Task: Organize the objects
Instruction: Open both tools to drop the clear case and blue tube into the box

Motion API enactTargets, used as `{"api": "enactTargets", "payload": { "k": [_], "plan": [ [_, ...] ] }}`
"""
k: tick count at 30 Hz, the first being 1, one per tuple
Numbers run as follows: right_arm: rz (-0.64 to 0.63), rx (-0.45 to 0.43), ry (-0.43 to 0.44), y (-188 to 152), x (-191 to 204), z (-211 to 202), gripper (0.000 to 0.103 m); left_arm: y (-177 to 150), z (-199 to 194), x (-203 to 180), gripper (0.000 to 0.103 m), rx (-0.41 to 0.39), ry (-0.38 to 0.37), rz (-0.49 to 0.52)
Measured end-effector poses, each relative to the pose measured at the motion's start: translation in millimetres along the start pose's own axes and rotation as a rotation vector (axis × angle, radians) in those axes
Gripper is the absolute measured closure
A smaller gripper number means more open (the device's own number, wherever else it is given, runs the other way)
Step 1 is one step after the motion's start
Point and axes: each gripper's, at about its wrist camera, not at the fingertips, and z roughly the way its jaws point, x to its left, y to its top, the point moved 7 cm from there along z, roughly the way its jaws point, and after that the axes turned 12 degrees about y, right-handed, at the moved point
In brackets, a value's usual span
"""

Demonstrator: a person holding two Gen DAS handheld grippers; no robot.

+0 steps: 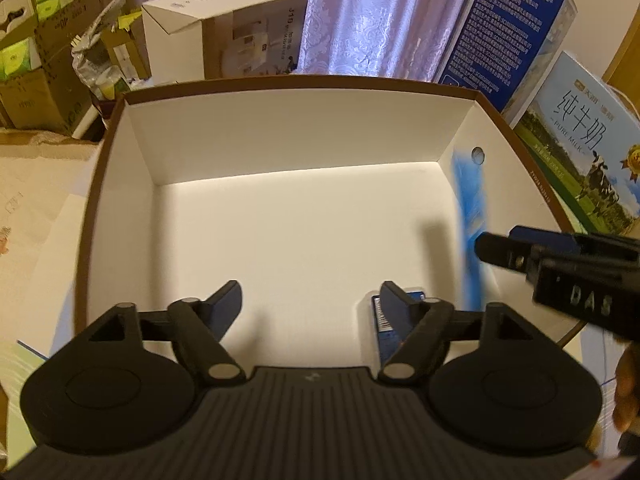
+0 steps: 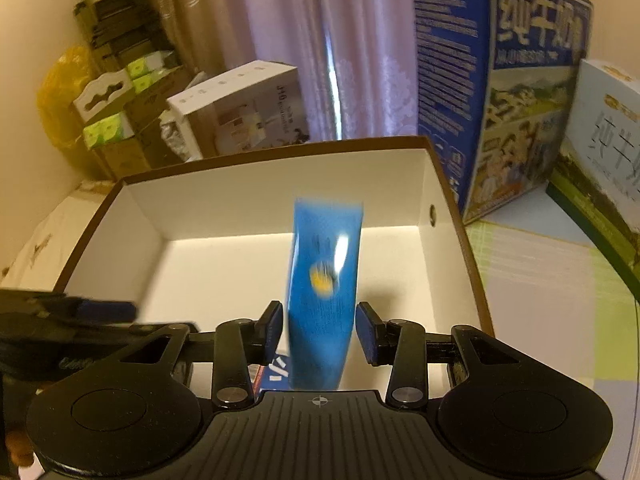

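The right gripper [image 2: 319, 334] hangs over the near right part of an open white box [image 2: 280, 164], and a blue packet [image 2: 324, 296] stands upright between its fingers. The packet is smeared with motion blur, and there is a thin gap on each side between it and the pads [image 2: 272, 330], so the jaws look narrow but not pressed on it; my reading is that the packet is being let go, or has just slipped free, and is dropping into the box. In the left wrist view the same packet [image 1: 472, 232] shows as a blue streak against the right wall of the box [image 1: 296, 84].

The left gripper [image 1: 311, 300] is over the near edge of the box with its jaws wide and nothing between them. A dark blue carton [image 1: 386, 324] lies flat on the box floor just behind its right finger.

The step in hand seems to be placing the packet in the box beside the carton. The next move likely calls for lifting the right gripper straight up and clear so it does not catch the packet, then reaching for another item outside the box; the milk cartons [image 2: 520, 92] stand just right of it, on the table [image 2: 540, 288]
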Motion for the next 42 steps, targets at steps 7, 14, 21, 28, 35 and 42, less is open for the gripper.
{"api": "enactTargets", "payload": {
  "k": [7,14,21,28,35,42],
  "plan": [
    [0.015,-0.002,-0.010,-1.5,-2.8,-17.2,0.066,-5.4,-11.8,8.7,0.023,-0.016,0.037,0.036],
    [0.031,-0.010,0.004,-11.9,1.5,-38.0,0.066,-8.3,-29.0,11.4,0.022,-0.033,0.040,0.046],
    [0.060,-0.034,0.027,-26.4,10.2,-65.3,0.066,-12.1,-52.8,13.9,0.022,-0.056,0.031,0.044],
    [0.088,-0.066,0.047,-39.9,23.2,-93.6,0.066,-25.8,-79.0,14.1,0.022,-0.063,0.030,0.054],
    [0.118,-0.095,0.068,-54.0,35.5,-122.2,0.066,-41.1,-105.0,15.6,0.020,-0.082,0.016,0.049],
    [0.147,-0.121,0.064,-75.1,41.0,-153.1,0.066,-62.3,-127.8,16.4,0.019,-0.103,0.002,0.050]
  ]
}}
